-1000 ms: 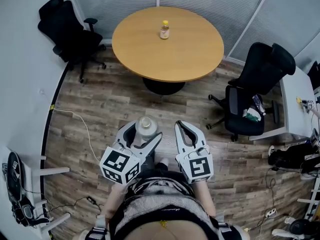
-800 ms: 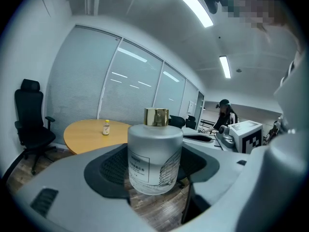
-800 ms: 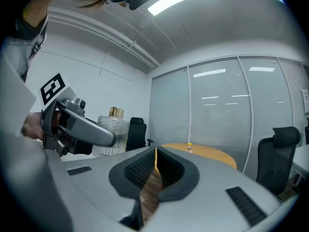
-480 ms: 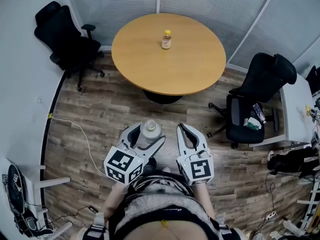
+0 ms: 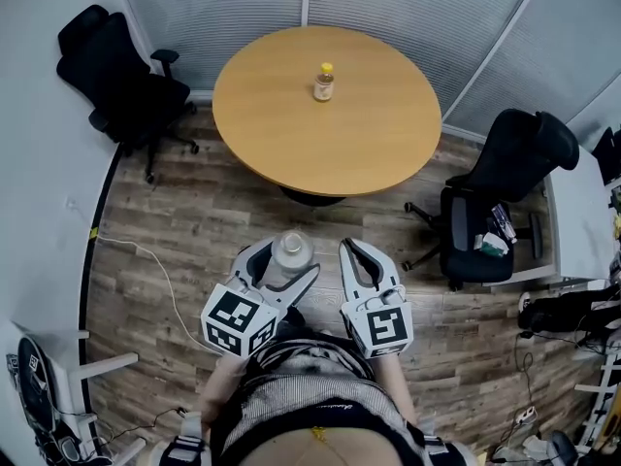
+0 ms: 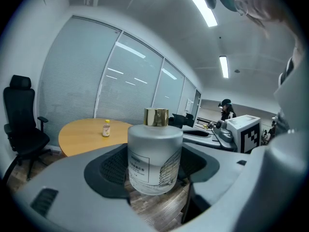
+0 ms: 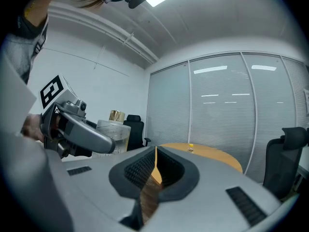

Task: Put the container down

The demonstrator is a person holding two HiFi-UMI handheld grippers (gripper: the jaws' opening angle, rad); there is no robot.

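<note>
A frosted glass container (image 5: 289,251) with a gold cap stands upright between the jaws of my left gripper (image 5: 291,266), which is shut on it above the wooden floor, close to the person's body. In the left gripper view the container (image 6: 153,158) fills the gap between the pads. My right gripper (image 5: 357,254) hangs beside it, shut with nothing in it; its jaws (image 7: 155,162) meet at the tips. The round wooden table (image 5: 388,115) lies ahead, apart from both grippers.
A small yellow-capped bottle (image 5: 323,83) stands near the table's middle. One black office chair (image 5: 112,76) is at the left and another (image 5: 495,197) at the right, next to a white desk (image 5: 582,212). A cable (image 5: 155,250) runs over the floor at left.
The whole view has slid a little toward the table, which now looks slightly nearer. Both grippers keep their pose and the container stays in the left one.
</note>
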